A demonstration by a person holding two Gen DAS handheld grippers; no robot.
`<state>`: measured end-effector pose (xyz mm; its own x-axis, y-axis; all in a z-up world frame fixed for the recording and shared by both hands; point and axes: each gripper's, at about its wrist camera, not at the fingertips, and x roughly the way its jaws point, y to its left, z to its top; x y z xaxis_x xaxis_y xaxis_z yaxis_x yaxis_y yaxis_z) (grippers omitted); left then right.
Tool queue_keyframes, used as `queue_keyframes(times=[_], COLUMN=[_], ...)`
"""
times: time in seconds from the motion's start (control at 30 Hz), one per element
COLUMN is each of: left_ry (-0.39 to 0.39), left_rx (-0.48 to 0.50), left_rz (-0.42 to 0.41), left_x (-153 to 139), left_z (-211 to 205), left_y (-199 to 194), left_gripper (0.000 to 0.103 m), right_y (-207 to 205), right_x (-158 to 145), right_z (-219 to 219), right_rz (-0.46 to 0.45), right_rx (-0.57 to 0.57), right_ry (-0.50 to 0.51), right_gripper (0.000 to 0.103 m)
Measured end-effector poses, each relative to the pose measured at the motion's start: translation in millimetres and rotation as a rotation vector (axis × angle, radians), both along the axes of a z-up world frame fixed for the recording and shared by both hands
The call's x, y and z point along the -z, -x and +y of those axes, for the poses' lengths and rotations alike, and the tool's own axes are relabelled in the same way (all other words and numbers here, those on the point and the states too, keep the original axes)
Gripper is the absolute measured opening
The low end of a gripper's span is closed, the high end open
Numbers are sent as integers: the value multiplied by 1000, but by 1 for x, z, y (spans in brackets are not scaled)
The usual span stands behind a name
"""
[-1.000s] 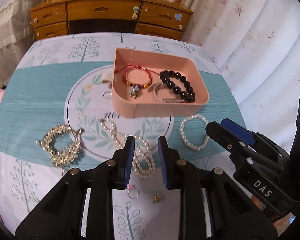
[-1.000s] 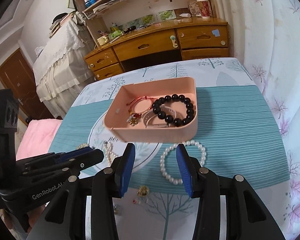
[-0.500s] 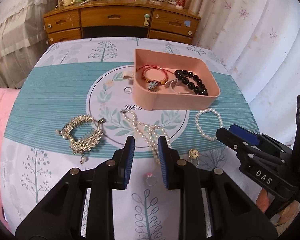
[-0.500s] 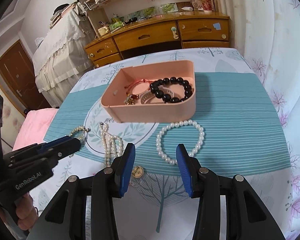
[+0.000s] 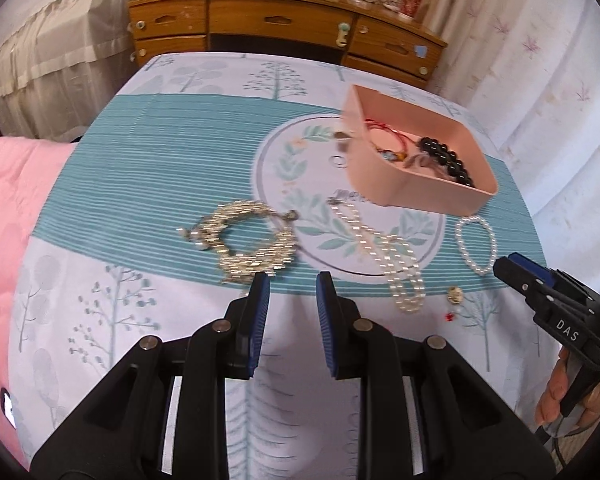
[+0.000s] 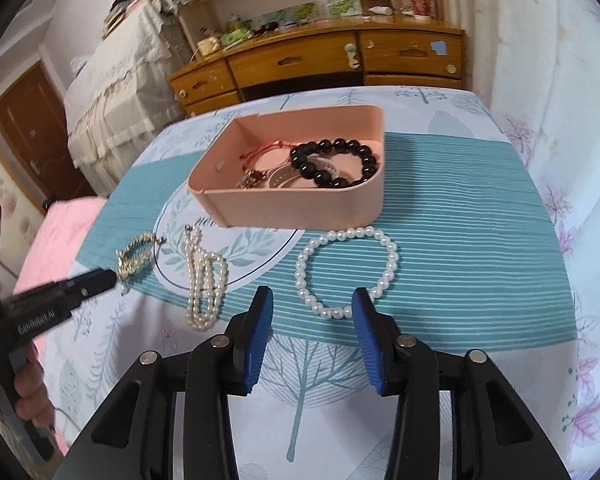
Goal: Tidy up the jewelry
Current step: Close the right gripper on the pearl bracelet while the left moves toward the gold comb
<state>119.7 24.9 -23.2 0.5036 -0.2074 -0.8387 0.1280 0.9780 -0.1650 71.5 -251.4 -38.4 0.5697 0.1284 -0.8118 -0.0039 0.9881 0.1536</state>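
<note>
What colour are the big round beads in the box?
Shiny black beads, lying in the pink box; clearest in the right wrist view.

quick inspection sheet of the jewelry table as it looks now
surface: table under a teal and white tree-print cloth.
job's things: pink tray holds a black bead bracelet and a red cord bracelet; on the cloth lie a pearl bracelet, a pearl necklace, a gold chain piece, a small gold charm.
clutter: nothing seen.
grippers: left tongs part open, empty, just short of the gold chain piece; right tongs closing, near edge of the pearl bracelet between the tips, not yet pinched.
cables: nothing seen.
surroundings: wooden desk beyond the table, pink blanket.
</note>
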Motion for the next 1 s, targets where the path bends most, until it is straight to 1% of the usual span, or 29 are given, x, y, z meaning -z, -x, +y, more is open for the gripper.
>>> queue_keyframes(times=[0.1,0.2,0.27,0.33,0.43,0.53,0.67,0.73,0.8,0.93,1.0], left_ry=[0,-6,-12,-12,-14,-26,-45,-68,-95,-182,-243], left_rx=[-13,-25,-36,-39,-15,9,63,115,169,294,327], left_rz=[4,13,23,34,46,37,16,2,-6,-16,-15], left_x=[1,4,7,10,15,16,14,11,9,11,16], left_z=[13,24,30,34,34,29,19,11,6,-6,-11], left_y=[-2,-4,-6,-7,-8,-6,-6,-8,-8,-8,-9], left_gripper=[21,21,21,21,21,21,21,21,21,21,21], right_y=[-9,-23,-31,-41,-53,-58,-58,-56,-54,-47,-42], right_x=[7,15,20,25,33,36,39,40,40,40,39], right_z=[9,17,23,27,33,39,43,44,43,37,35], right_rz=[22,44,53,62,80,60,40,31,30,31,30], right_rx=[-35,-56,-64,-67,-75,-84,-96,-100,-102,-94,-91], right_ry=[40,55,67,82,112,175,215,226,215,175,160], right_gripper=[30,25,25,21,17,10,8,7,7,7,7])
